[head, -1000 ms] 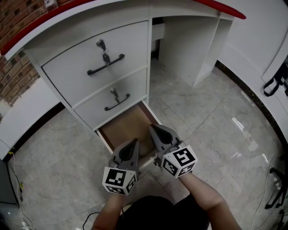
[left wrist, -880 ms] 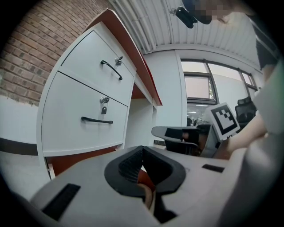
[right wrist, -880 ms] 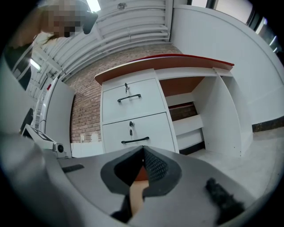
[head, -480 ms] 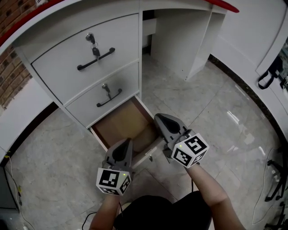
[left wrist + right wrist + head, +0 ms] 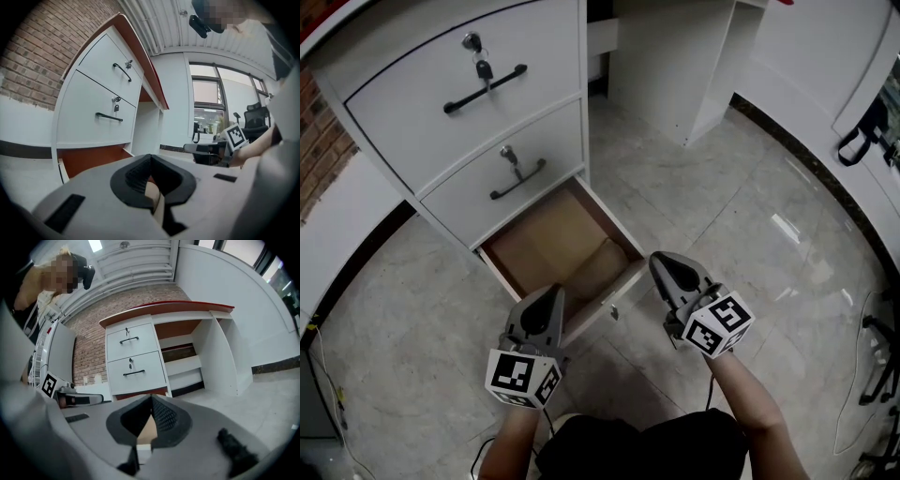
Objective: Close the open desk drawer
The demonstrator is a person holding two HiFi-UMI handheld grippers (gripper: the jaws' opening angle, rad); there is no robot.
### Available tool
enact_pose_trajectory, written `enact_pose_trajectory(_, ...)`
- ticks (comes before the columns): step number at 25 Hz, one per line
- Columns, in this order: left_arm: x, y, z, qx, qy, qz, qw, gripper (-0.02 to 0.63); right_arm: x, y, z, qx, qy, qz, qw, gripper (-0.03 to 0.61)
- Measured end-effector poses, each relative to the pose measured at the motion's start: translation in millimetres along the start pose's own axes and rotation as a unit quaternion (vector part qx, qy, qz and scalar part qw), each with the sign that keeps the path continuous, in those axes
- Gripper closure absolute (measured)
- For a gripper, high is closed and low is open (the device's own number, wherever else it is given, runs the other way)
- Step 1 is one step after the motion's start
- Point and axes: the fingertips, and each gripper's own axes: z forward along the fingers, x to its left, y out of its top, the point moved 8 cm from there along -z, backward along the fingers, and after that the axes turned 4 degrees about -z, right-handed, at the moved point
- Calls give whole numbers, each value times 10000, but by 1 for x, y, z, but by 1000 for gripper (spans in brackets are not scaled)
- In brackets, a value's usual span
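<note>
Head view: the open white bottom drawer with a brown wooden inside point(image 5: 553, 246) juts out. The left gripper point(image 5: 547, 300) and right gripper point(image 5: 667, 266) flank its front, probably to push.

Left gripper view: jaws pressed together, empty. The drawer's opening shows low, side-on.

Right gripper view: jaws closed tight, empty. Only here the whole white desk with a red top point(image 5: 220, 362) appears.

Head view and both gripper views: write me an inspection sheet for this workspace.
Surface: glossy grey marble-tile floor.
Job's things: white bottom desk drawer with brown inside, pulled open; top white drawer and middle white drawer, black-handled with keys in the locks, closed.
Clutter: nothing seen.
Grippers: left gripper and right gripper both shut and empty, near the open drawer's front edge; contact cannot be told.
Cables: thin black cable on the floor at left.
Surroundings: white desk; red brick wall.
</note>
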Motion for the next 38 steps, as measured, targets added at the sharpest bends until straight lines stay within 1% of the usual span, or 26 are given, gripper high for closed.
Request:
enact_pose_trajectory(3, 2, -6, -11, 1, 19, -70, 10000, 604, 6, -17, -9, 69, 12, 186, 9998, 566)
enact_pose_trajectory(6, 4, -10, -20, -8, 16, 33, 10000, 606, 12, -36, -12, 173, 1, 318, 9993, 566)
enact_pose_trajectory(7, 5, -11, -23, -18, 18, 56, 10000, 604, 13, -44, -13, 206, 22, 443, 9988, 566)
enact_pose_trajectory(10, 7, -18, -33, -21, 47, 72, 10000, 606, 12, -73, -15, 365, 124, 1096, 9932, 566)
enact_pose_trajectory(14, 10, -27, -40, 11, 76, 50, 10000, 606, 10, -109, -15, 785, 113, 1498, 9855, 566)
enact_pose_trajectory(18, 6, -37, -40, 66, 30, 2, 10000, 606, 4, -135, -12, 889, 153, 2134, 9728, 566)
enact_pose_trajectory(20, 6, -39, -38, 84, 7, 10, 10000, 605, 4, -142, -8, 910, 182, 2356, 9674, 566)
enact_pose_trajectory(23, 6, -40, -34, 60, 6, -18, 10000, 605, 6, -152, 1, 1040, 307, 2618, 9590, 565)
enact_pose_trajectory(27, 5, -38, -30, 25, -36, -26, 10000, 604, 10, -168, 13, 1347, 446, 2772, 9503, 563)
enact_pose_trajectory(29, 5, -37, -29, 28, -81, -55, 9999, 605, 13, -175, 18, 1460, 497, 2901, 9445, 543)
enact_pose_trajectory(30, 5, -36, -28, 22, -104, -69, 9999, 605, 15, -179, 20, 1519, 525, 2972, 9412, 502)
enact_pose_trajectory(31, 5, -35, -28, 13, -120, -77, 9999, 606, 16, -183, 21, 1568, 552, 3038, 9381, 482)
enact_pose_trajectory(33, 4, -34, -27, 0, -133, -70, 9999, 606, 17, -188, 25, 1578, 609, 3200, 9322, 479)
enact_pose_trajectory(38, 2, -35, -27, 52, -125, -36, 9999, 606, 16, -195, 30, 1397, 856, 3712, 9140, 469)
